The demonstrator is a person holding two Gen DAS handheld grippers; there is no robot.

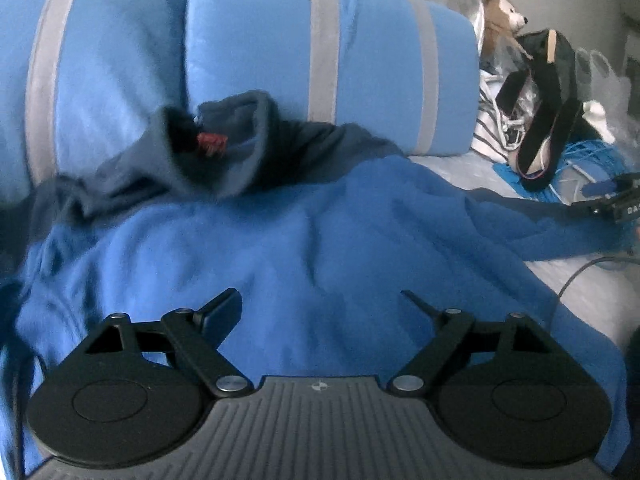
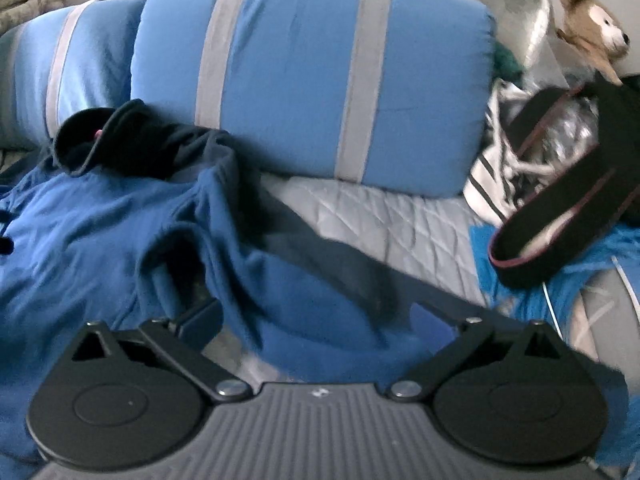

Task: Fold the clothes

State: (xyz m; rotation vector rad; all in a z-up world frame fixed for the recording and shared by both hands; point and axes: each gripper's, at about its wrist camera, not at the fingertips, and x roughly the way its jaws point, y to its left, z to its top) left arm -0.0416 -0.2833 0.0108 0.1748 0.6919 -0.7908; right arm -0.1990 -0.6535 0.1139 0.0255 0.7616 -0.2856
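A blue shirt (image 1: 304,232) lies spread over a quilted bed (image 2: 384,216), filling the middle and lower part of both views. Its dark collar (image 1: 224,144) is bunched at the upper left against two blue pillows (image 1: 328,52). It seems laid out this way so it can be smoothed before the first fold. One sleeve (image 2: 328,256) trails toward the lower right of the right wrist view, rumpled and partly doubled over.

The left gripper (image 1: 320,304) hangs over the shirt's middle, fingers (image 1: 220,312) spread wide with nothing between them. The right gripper (image 2: 316,320) sits over the sleeve, fingers (image 2: 200,320) fully apart; cloth lies beneath the gap, but they do not clamp it.

A stuffed toy (image 2: 596,32) and a black bag (image 2: 568,184) crowd the right edge, well apart from the shirt.
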